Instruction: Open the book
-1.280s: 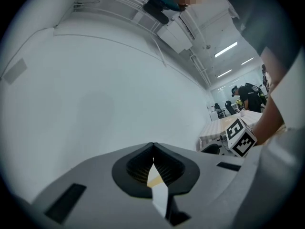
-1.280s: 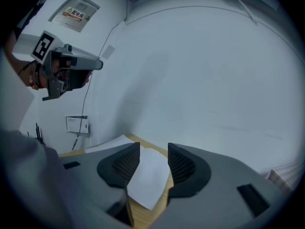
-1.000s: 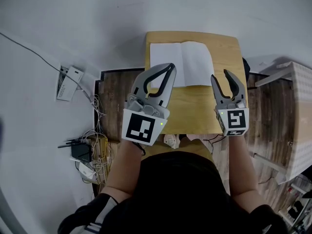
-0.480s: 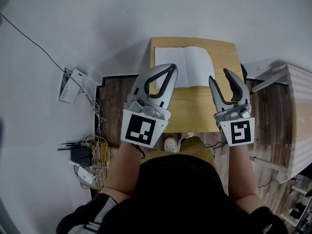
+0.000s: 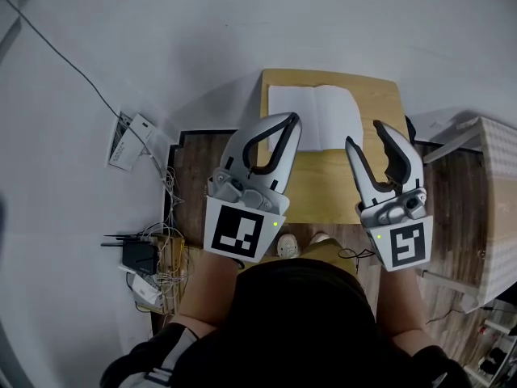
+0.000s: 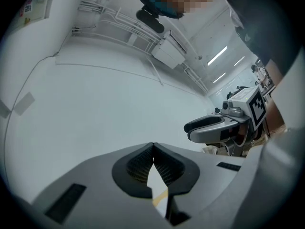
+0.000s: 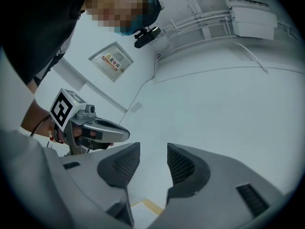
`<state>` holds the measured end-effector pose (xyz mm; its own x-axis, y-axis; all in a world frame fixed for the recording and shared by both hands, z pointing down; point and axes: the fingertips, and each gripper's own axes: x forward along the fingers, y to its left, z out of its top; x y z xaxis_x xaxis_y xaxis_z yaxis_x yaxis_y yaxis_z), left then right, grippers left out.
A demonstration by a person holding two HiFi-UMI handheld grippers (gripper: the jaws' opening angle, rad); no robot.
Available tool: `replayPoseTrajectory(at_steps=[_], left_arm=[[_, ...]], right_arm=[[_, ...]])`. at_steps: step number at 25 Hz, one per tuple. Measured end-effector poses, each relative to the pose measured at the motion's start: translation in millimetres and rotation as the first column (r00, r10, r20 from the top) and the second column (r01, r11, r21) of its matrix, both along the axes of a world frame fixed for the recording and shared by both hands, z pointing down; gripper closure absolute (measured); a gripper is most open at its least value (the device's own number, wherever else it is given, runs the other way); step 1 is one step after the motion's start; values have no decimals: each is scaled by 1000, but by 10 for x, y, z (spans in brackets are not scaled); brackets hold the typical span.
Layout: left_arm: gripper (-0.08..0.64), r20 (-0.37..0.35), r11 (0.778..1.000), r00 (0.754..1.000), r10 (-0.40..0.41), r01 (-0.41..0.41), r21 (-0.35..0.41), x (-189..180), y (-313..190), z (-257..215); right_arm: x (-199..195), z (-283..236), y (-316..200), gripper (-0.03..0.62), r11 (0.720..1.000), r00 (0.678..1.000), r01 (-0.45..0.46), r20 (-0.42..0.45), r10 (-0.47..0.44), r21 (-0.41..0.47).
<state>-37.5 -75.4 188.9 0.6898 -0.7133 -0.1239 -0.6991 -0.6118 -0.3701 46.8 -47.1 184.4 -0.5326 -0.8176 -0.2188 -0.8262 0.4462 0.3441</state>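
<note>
Pale grey floor runs around a strip of dark wood flooring (image 5: 192, 176), and on that strip stands a small wooden table (image 5: 384, 107). We look steeply down on it past our own black top (image 5: 299, 314). The book (image 5: 315, 118) lies already open on the far half of the table. It lies flat, with two white pages showing and the fold running away from us.

We hold both tongs up in front of us, and neither touches the book. The left gripper (image 5: 292, 120) has its jaws closed together at the tips with nothing between them. Its own view shows the ribbed pads meeting in a thin line. From the head view its tip lies over the near left corner of the book, but we cannot tell how high it is.

The right gripper (image 5: 364, 134) has its jaws apart and empty, with a clear gap between the pads in its own view. It points over the bare right side of the table, just beside the book's right page.

Both gripper views look mostly at white wall and ceiling, and a notice (image 7: 110, 61) hangs on the wall. Each view also catches the other gripper from the side.

Off to the left on the floor sit a white box (image 5: 133, 140) and a tangle of cables (image 5: 157, 245).
</note>
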Motion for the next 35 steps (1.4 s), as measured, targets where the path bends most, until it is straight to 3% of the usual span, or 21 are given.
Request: replayPoseTrajectory(at_steps=[8, 14, 28, 35], left_arm=[[549, -30, 999, 999, -11, 13, 42, -5, 195, -200], [549, -32, 999, 999, 1, 1, 39, 62, 275, -209], [549, -4, 999, 1000, 25, -25, 34, 189, 349, -153], [549, -32, 999, 999, 20, -19, 32, 196, 348, -146]], right_arm=[[-89, -192, 202, 408, 998, 999, 40, -6, -39, 50], [-48, -263, 302, 515, 996, 999, 14, 39, -18, 90], [-48, -159, 373, 563, 999, 999, 0, 41, -2, 45], [-83, -144, 395, 563, 999, 1000, 5, 9, -6, 49]])
